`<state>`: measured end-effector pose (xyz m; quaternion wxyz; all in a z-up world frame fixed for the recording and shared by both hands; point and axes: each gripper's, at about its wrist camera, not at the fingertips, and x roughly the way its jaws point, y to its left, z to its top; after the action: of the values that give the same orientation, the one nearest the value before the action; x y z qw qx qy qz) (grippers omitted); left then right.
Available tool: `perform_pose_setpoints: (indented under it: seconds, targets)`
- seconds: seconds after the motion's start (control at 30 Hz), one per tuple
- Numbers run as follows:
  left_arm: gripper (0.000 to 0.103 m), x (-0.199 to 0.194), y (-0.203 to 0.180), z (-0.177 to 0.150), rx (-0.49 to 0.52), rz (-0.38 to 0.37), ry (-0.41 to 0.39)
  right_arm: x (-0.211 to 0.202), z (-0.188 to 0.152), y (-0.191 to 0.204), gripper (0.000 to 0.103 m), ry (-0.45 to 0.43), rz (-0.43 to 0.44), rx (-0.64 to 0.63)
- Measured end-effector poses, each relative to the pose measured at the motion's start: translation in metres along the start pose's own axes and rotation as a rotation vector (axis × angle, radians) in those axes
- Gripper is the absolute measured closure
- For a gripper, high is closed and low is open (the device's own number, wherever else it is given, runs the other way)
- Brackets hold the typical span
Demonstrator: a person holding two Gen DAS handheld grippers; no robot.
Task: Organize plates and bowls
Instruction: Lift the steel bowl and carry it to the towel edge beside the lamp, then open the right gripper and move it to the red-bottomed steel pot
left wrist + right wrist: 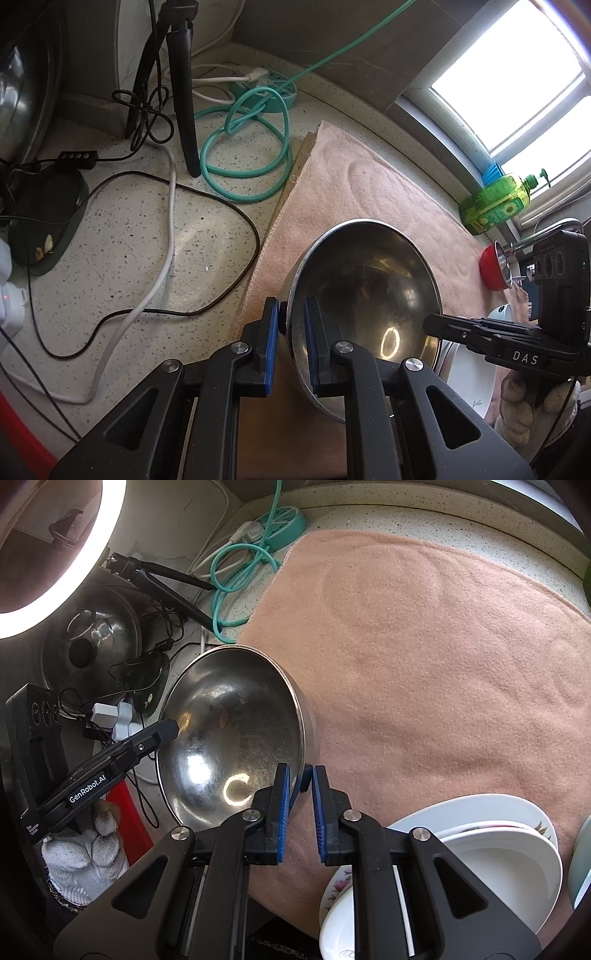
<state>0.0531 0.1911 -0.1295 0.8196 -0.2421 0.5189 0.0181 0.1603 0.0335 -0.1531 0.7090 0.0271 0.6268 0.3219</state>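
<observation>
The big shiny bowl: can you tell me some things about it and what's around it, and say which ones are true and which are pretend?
1. Both tongs pinch the rim of the metal bowl, the left tongs on one side and the right tongs on the other. True.
2. The bowl is full of soup. False: it is empty and shiny inside.
3. A pink towel lies under the bowl. True.
4. The white plates are stacked inside the metal bowl. False: they sit on the towel beside it.
5. The coiled cable is red. False: it is teal green.
</observation>
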Motion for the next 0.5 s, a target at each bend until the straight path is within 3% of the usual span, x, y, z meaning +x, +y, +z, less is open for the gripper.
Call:
perform_pose_setpoints:
  seconds: [0.37, 0.4, 0.47, 0.5]
  targets:
    - [0.09, -0.026, -0.012, 0.015, 0.044, 0.006, -0.085, -0.028, -0.001, 0.002, 0.088, -0.097, -0.044, -0.034]
    - [0.09, -0.028, -0.015, 0.017, 0.051, 0.003, -0.09, -0.032, -0.003, 0.001, 0.086, -0.11, -0.049, -0.034]
    - [0.083, -0.031, -0.023, 0.021, 0.072, -0.007, -0.102, -0.042, -0.005, -0.003, 0.067, -0.142, -0.054, -0.037]
    - [0.078, -0.032, -0.028, 0.022, 0.086, -0.014, -0.109, -0.048, -0.007, -0.006, 0.064, -0.16, -0.056, -0.037]
